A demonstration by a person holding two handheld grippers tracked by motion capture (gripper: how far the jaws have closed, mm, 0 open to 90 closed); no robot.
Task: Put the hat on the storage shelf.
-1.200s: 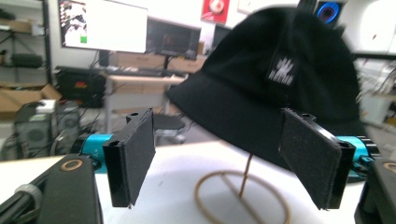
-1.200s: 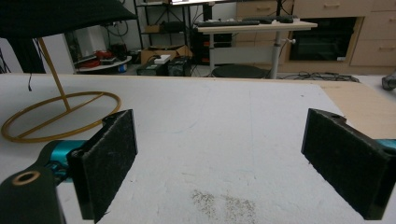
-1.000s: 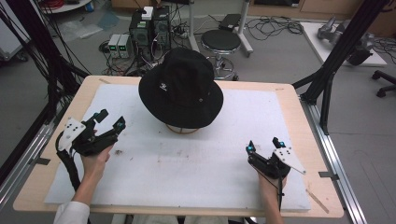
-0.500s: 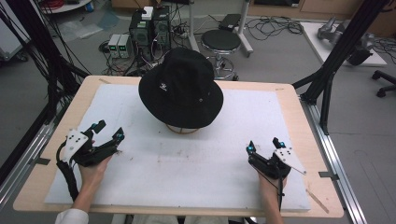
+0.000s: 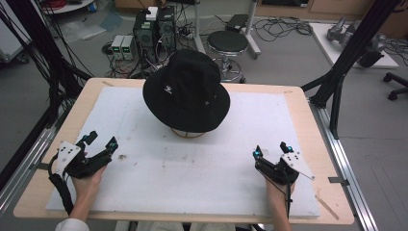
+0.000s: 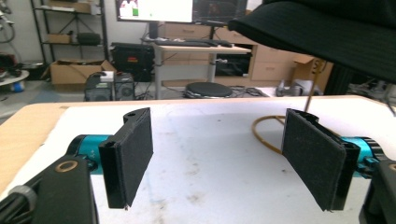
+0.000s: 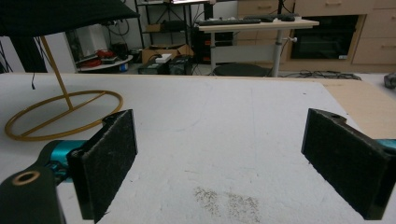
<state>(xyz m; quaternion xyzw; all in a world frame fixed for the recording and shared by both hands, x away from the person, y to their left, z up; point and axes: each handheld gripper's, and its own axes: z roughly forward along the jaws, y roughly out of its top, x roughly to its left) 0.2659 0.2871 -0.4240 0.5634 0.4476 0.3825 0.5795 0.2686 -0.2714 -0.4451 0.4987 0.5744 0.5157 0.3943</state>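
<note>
It was a lab: computer towers (image 5: 153, 26) and loose cables (image 5: 284, 29) crowded the floor at twelve o'clock, beyond a black-framed bench (image 5: 298, 96).

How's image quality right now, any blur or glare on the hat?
High view: even light, no glare, black bucket hat shows little detail. Left gripper view: hat brim dark, background soft. Right gripper view: gold wire stand sharp, jaws slightly soft.

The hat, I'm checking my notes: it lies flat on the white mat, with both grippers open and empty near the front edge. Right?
Not quite. The hat does not lie flat on the white mat; it sits raised on a gold wire stand, as the right gripper view shows. The left gripper and right gripper are open and empty.
</note>
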